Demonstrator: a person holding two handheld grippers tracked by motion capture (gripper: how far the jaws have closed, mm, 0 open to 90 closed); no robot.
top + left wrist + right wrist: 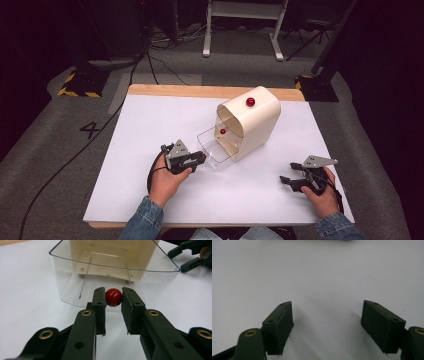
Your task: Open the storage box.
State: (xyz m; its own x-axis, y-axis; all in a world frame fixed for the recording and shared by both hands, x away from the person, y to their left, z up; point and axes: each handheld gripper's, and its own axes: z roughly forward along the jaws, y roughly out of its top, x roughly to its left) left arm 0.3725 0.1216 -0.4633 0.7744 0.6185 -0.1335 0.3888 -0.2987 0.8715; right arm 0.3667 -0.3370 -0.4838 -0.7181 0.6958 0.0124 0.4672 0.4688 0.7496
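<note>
Carrying the red ball [113,297], pinched between the left gripper [113,300] pads just before the clear drawer [75,272] (1 ball already inside); next, lift over the rim, release; right gripper [327,322] spread, idle.

1. A white table [150,130] fills the middle of the frame, with a wooden edge along its top.
2. A cream housing [252,125] stands right of centre, a red knob [250,102] on its top.
3. A clear drawer [216,150] juts from it toward the lower left, with 1 red ball [223,131] inside.
4. The left gripper [199,159], lower centre-left, pinches a small red ball [203,155] just beside the drawer's front.
5. The right gripper [290,172], lower right, rests on the table, jaws apart.
</note>
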